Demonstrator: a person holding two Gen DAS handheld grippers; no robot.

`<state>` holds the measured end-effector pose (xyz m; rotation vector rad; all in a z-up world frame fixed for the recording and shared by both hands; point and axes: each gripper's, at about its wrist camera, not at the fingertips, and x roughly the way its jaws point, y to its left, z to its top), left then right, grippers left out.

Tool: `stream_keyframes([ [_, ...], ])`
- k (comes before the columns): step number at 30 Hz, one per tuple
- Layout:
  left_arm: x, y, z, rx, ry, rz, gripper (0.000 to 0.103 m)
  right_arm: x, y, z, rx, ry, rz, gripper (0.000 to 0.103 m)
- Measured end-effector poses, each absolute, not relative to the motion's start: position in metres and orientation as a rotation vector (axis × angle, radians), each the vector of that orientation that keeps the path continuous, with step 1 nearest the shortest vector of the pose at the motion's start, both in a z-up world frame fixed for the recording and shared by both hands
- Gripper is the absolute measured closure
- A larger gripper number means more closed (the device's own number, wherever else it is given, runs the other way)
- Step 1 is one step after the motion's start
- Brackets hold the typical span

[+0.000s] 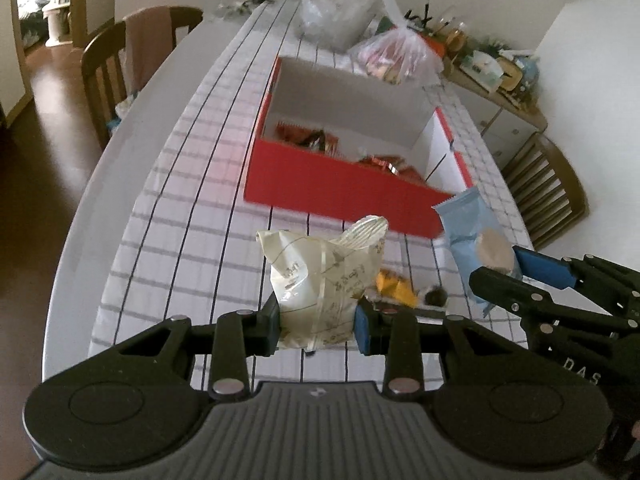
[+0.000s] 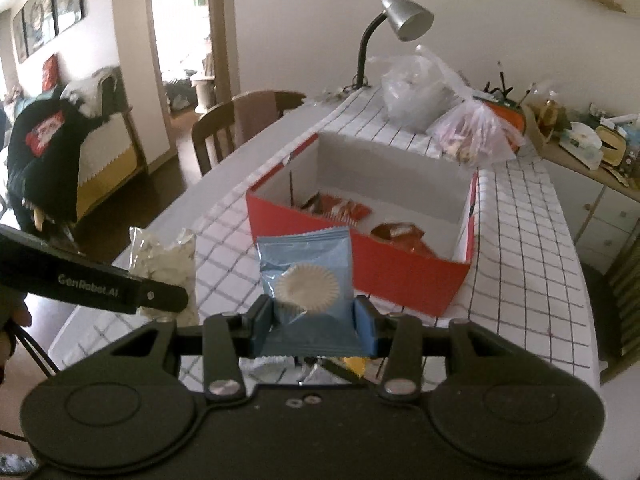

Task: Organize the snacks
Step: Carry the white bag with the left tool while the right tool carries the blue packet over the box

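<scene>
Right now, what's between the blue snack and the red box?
Only bare checked tablecloth, in the right wrist view, between blue snack packet and red box.

Red box (image 1: 344,184) on checked table (image 1: 180,184)

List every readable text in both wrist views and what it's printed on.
"GenRobot.AI": on the left gripper arm, seen in the right wrist view.
"DAS": partial letters on the right gripper body, seen in the left wrist view; the rest is cut off.
Cream snack packet: has dark print, too blurred to read.
Blue snack packet: no legible text.
Red box: no readable text.
</scene>
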<state>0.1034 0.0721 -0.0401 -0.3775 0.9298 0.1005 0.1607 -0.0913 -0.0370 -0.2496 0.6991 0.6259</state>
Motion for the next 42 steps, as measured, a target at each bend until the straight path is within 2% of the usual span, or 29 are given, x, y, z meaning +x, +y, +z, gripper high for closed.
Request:
stream_keyframes([
  [10,0.147,0.082,-0.012,-0.335,0.896,0.096,0.069,0.208,-0.087,-0.018,-0.209,0.678,0.582,0.061],
  [21,0.225,0.09,0.0,-0.29,0.911,0.129,0.068,0.284,-0.093,-0.021,-0.161,0.707,0.555,0.061],
  [42,0.352,0.093,-0.048,-0.189,1.085,0.242,0.068,0.402,-0.076,-0.079,-0.161,0.885,0.567,0.061],
])
